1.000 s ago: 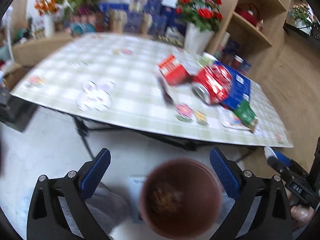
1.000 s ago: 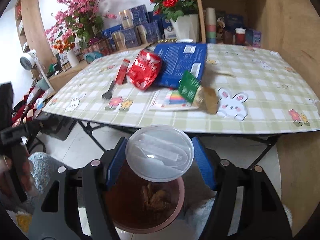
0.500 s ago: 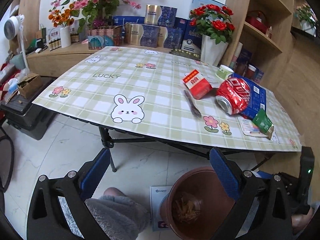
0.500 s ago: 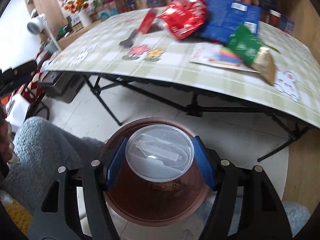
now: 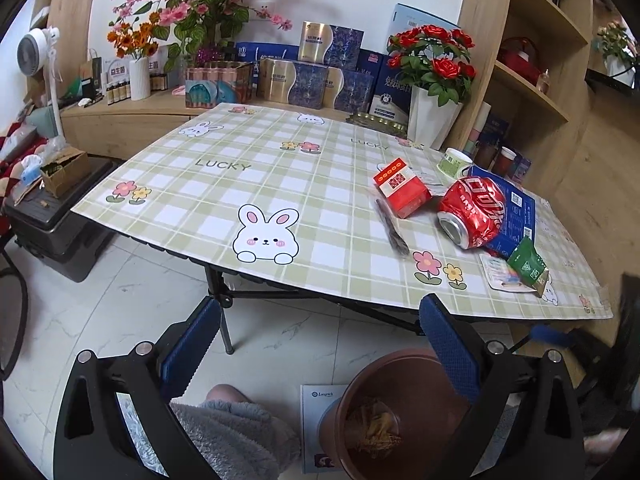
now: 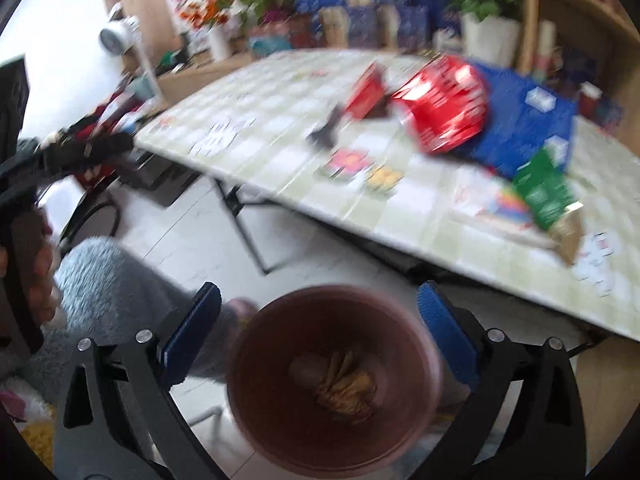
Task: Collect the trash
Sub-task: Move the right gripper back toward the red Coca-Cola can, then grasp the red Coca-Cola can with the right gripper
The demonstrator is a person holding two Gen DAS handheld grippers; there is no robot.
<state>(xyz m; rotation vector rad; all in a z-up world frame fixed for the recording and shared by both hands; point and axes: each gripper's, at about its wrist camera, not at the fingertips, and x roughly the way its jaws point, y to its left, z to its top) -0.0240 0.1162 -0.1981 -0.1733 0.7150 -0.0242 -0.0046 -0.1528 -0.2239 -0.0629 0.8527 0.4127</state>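
Brown bin (image 6: 336,384) seen on the floor near the table (image 5: 256,184), crushed red can (image 5: 472,212) left lying at its right, left gripper (image 5: 320,356) and right gripper (image 6: 318,346) both held wide apart, nothing clamped.

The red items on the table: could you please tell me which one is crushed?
The red soda can, dented and lying on its side across the blue packet; the red box left of it keeps its square shape.
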